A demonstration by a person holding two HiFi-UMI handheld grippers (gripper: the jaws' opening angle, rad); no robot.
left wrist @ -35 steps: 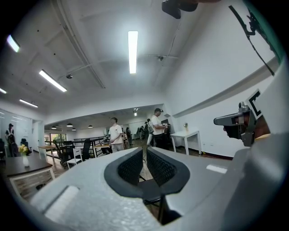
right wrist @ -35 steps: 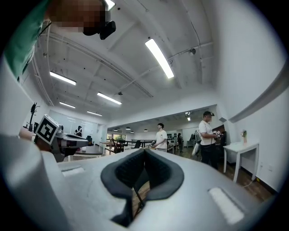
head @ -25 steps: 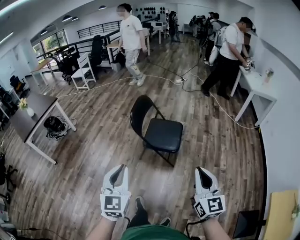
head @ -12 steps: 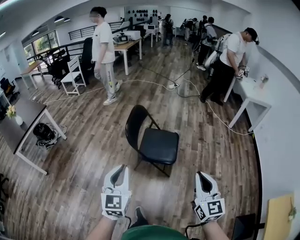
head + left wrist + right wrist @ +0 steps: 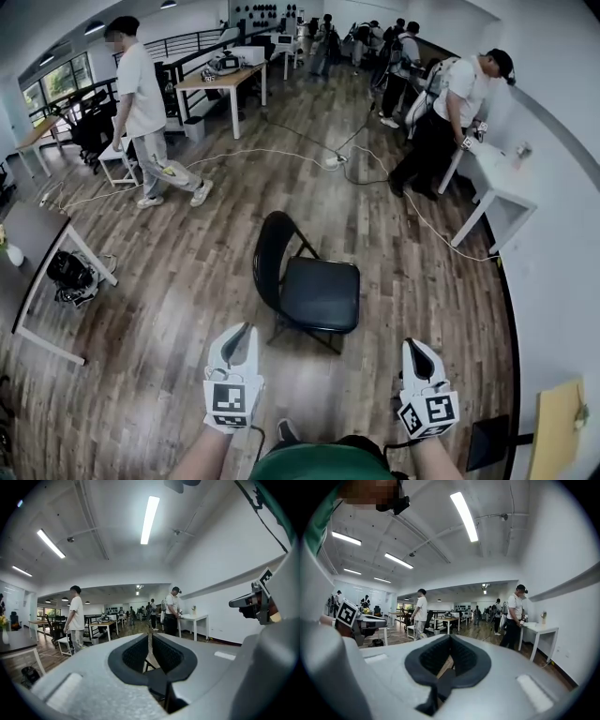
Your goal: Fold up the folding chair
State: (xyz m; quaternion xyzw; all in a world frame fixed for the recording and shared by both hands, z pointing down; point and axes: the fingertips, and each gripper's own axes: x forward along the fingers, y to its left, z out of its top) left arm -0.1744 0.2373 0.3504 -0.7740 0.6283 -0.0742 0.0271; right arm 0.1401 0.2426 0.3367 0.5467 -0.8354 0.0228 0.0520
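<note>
A black folding chair [image 5: 314, 292] stands unfolded on the wooden floor, its backrest [image 5: 272, 248] on the left side and its seat level. My left gripper [image 5: 246, 329] is shut and empty, just short of the chair's near left corner. My right gripper [image 5: 412, 344] is also shut and empty, short of the chair and off to its right. Neither one touches the chair. In the left gripper view the gripper [image 5: 150, 634] shows closed pads with part of the chair behind them. The gripper [image 5: 450, 637] in the right gripper view has nothing between its pads.
A person [image 5: 141, 103] walks at the far left. Another person [image 5: 445, 112] bends over a white table [image 5: 497, 178] by the right wall. Cables [image 5: 281, 152] cross the floor beyond the chair. A dark table [image 5: 37, 246] and a black bag [image 5: 70, 272] stand at the left.
Both grippers and the head view have moved forward, so the chair is now closer. The walking person has gone further left. Both grippers stayed shut.
</note>
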